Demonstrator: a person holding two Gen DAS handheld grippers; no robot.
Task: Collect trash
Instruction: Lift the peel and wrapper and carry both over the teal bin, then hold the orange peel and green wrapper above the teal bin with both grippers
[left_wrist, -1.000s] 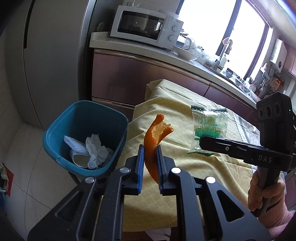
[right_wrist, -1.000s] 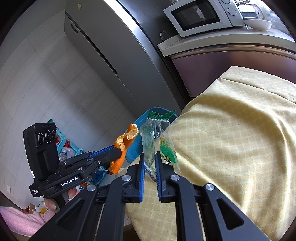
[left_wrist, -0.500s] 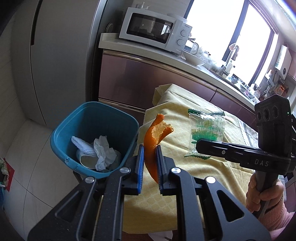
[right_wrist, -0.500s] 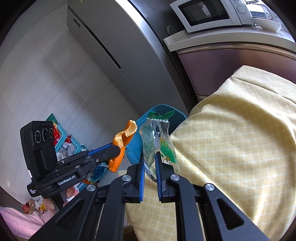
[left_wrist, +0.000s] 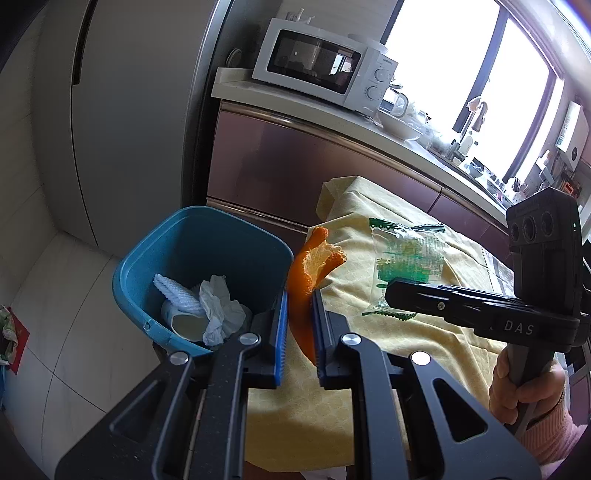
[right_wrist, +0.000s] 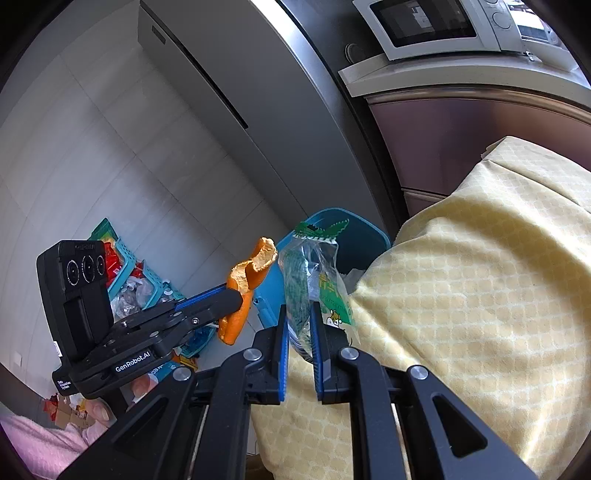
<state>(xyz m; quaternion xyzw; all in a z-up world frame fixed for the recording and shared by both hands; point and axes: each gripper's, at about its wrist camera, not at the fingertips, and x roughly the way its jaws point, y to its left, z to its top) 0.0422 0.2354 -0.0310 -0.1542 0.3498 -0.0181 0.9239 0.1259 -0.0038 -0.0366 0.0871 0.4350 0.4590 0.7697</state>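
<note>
An orange peel (left_wrist: 305, 284), a clear wrapper (left_wrist: 405, 266) printed green, a teal bin (left_wrist: 207, 254) with white tissue (left_wrist: 218, 310), and a pale yellow tablecloth (right_wrist: 480, 280) in a honeycomb pattern.

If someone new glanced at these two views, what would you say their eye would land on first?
Probably the bright orange peel clamped upright in the left gripper, just beside the blue plastic bin that already holds crumpled white tissue. Next, the clear green-printed plastic wrapper pinched in the right gripper, raised over the edge of the yellow patterned tablecloth. Behind, a white microwave sits on the counter.
</note>
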